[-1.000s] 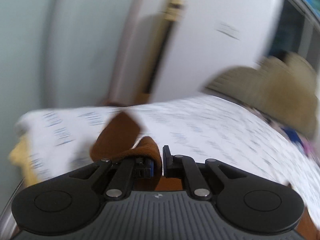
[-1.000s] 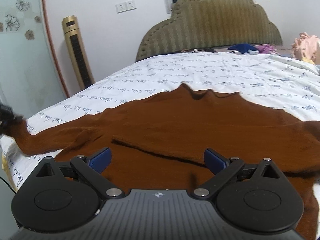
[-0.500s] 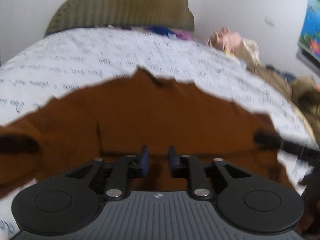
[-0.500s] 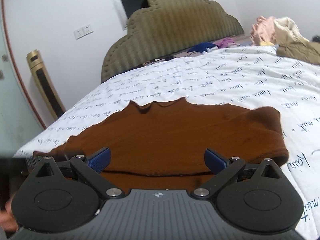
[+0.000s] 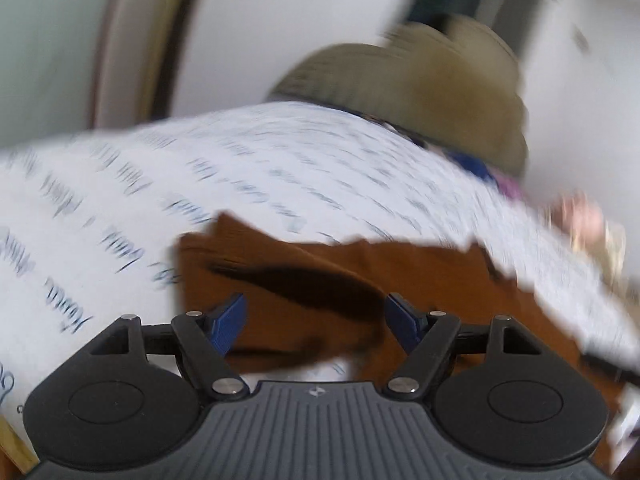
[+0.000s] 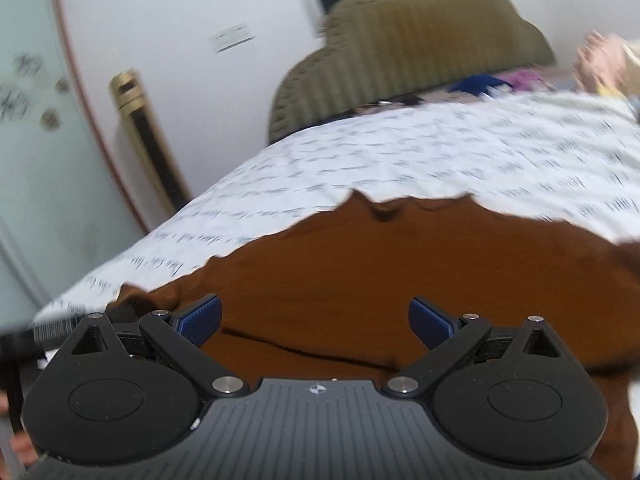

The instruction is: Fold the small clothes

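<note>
My left tool (image 5: 314, 322) is opening, blue pads apart, nothing pinched; brown fabric lies under and ahead of the gap but the pads aren't on it. Right tool (image 6: 316, 320) stands wide apart too, empty, over the same garment.

The brown top (image 6: 400, 272) lies spread on the bed (image 6: 440, 152), near edge right under both tools, wavy far hem toward the headboard (image 6: 420, 40). In the left view its side looks already turned over onto the body, with a dark fold shadow (image 5: 304, 280) across it. Blurred, so I can't tell how neat that layer lies.

Handling call: thin knit, light, limp, no stiffness. It will drape and drag, and it likely stretches if pulled from one point. I'd pinch at an edge or corner, through both layers where doubled, one tool per corner, and lift low so the fold doesn't slide on the sheet.

Far back: loose clothes (image 6: 600, 60) heaped by the headboard, well apart.
</note>
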